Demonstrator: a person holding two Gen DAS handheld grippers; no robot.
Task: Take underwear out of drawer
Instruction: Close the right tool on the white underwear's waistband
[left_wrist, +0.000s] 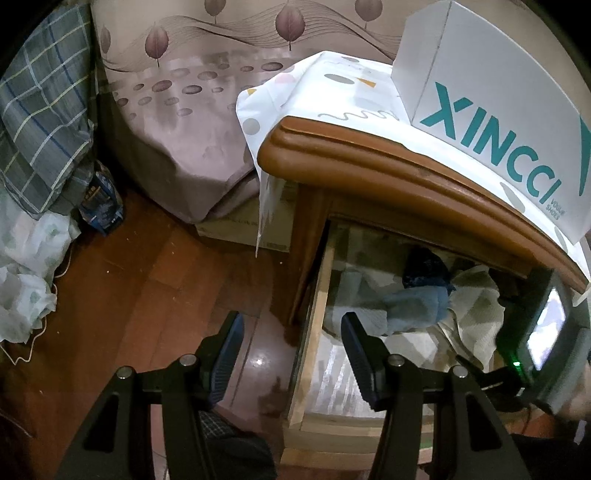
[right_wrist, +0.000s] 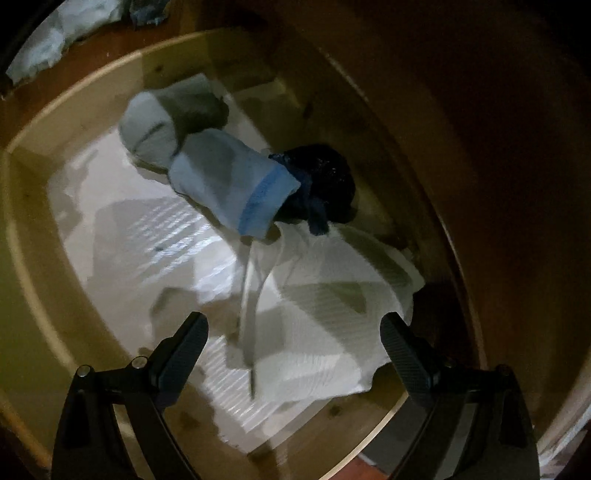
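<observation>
Nearest us in the left wrist view, the black left gripper (left_wrist: 291, 343) hangs with its jaws apart and nothing between them, straddling the pale wooden side rail of the open drawer (left_wrist: 310, 332). To the left we see a reddish-brown wood floor (left_wrist: 147, 288), a blue plaid cloth (left_wrist: 40, 122) and crumpled white fabric (left_wrist: 22, 295) at the edge. Further along stands a bed under a mauve leaf-and-dot cover (left_wrist: 177, 110). Right of it, the brown wooden nightstand top (left_wrist: 369, 162) carries a white patterned cloth (left_wrist: 314, 88) and a white shoe box with teal lettering (left_wrist: 498, 92).

In the right wrist view, the black right gripper (right_wrist: 295, 343) stands with its jaws wide apart and empty above the drawer's white liner sheet (right_wrist: 314, 332), which is rumpled and torn. Only here do we see the drawer's contents plainly: a grey rolled garment (right_wrist: 162, 125) at the left, touching a light blue rolled underwear with a brighter blue band (right_wrist: 229, 181), and against that a dark navy bundle (right_wrist: 321, 184) towards the back right. The left view shows these only partly, under the nightstand's edge.
</observation>
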